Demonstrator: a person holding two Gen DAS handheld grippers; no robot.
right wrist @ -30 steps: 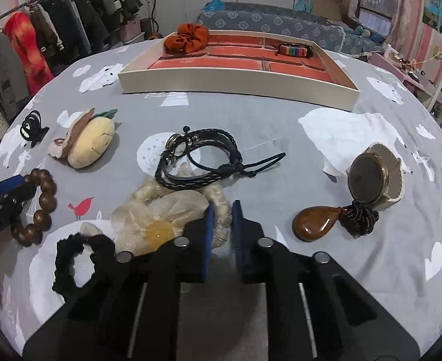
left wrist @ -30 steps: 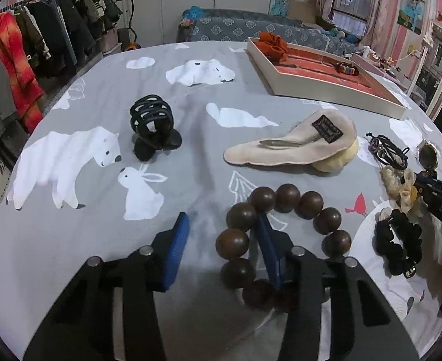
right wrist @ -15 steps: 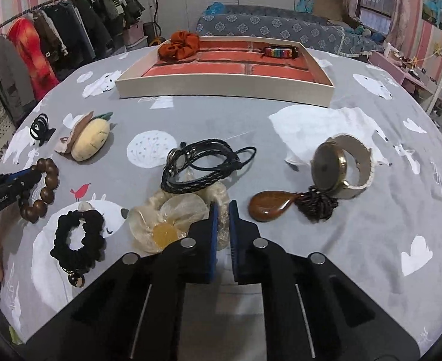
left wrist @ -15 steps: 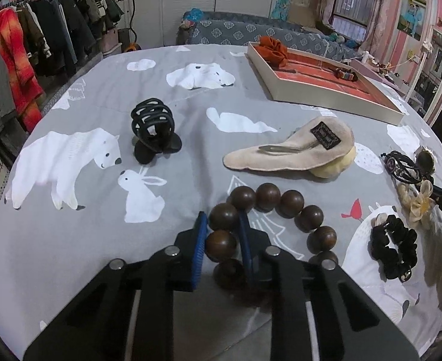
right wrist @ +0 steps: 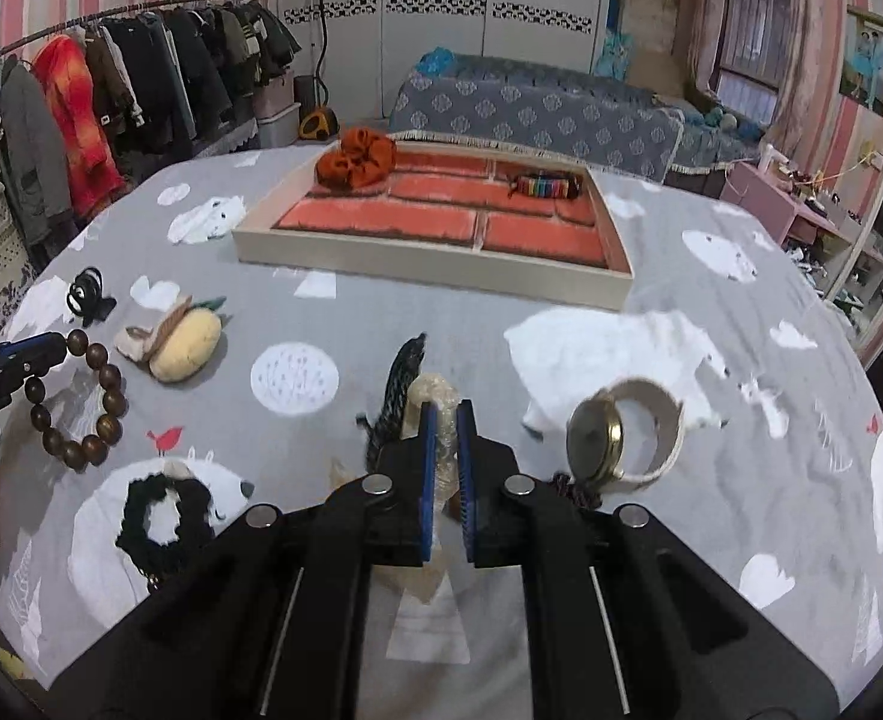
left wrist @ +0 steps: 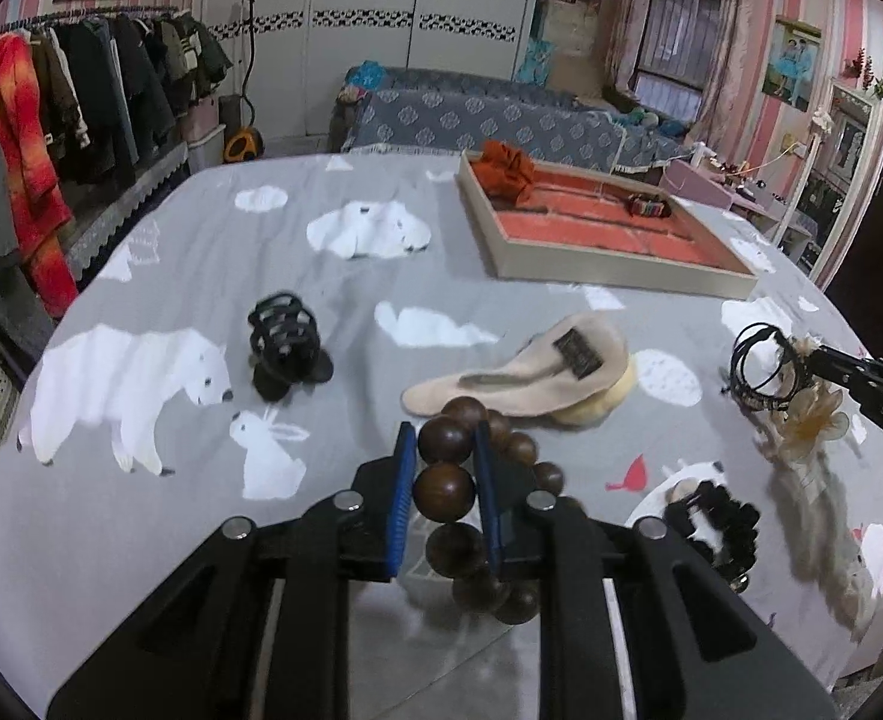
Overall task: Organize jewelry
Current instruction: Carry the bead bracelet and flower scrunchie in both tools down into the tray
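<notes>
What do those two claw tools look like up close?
Both look alike: the left gripper and right gripper have chunky matte-black bodies splitting into two arms, round silver screws near the front, and thin ribbed blue pads lining each finger. No cables show.

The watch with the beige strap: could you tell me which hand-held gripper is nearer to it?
Right. The right hand-held gripper is just beside the watch, clamping a translucent flower piece. The left hand-held gripper is across the table, holding the wooden bead bracelet.

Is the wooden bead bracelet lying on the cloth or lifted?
Lifted: the left gripper is shut on the bead bracelet, whose loop hangs below it.
</notes>
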